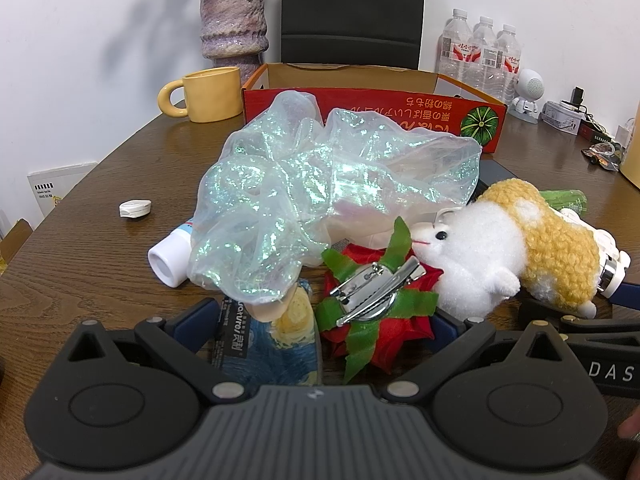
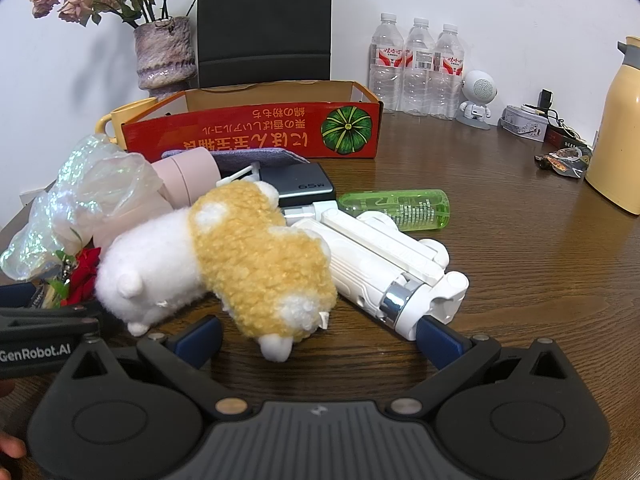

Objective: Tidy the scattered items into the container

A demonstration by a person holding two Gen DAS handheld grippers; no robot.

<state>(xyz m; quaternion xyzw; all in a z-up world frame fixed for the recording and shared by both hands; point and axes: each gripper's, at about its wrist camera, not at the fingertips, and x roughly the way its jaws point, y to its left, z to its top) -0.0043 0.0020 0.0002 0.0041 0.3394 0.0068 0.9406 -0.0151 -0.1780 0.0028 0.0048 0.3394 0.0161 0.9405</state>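
Observation:
A pile of items lies in front of the red cardboard box (image 1: 400, 110) (image 2: 248, 128). My left gripper (image 1: 326, 320) is open, low over the table, its fingers either side of a red fabric rose with a metal clip (image 1: 372, 300) and a blue-and-yellow printed tube (image 1: 280, 344). An iridescent plastic bag (image 1: 320, 188) covers a white-capped toothpaste tube (image 1: 170, 258). My right gripper (image 2: 320, 338) is open around the rear of a white and yellow plush toy (image 2: 224, 256). Its right finger touches a white folded stick (image 2: 384, 264). Behind lie a green bottle (image 2: 396, 204), a grey power bank (image 2: 304, 188) and a pink cup (image 2: 188, 172).
A yellow mug (image 1: 204, 94) and a purple vase (image 1: 234, 20) stand left of the box, with a black chair (image 1: 352, 12) behind it. Water bottles (image 2: 416, 68), a white robot figure (image 2: 476, 98) and a yellow thermos (image 2: 616, 128) stand to the right. A small white case (image 1: 135, 208) lies at the left.

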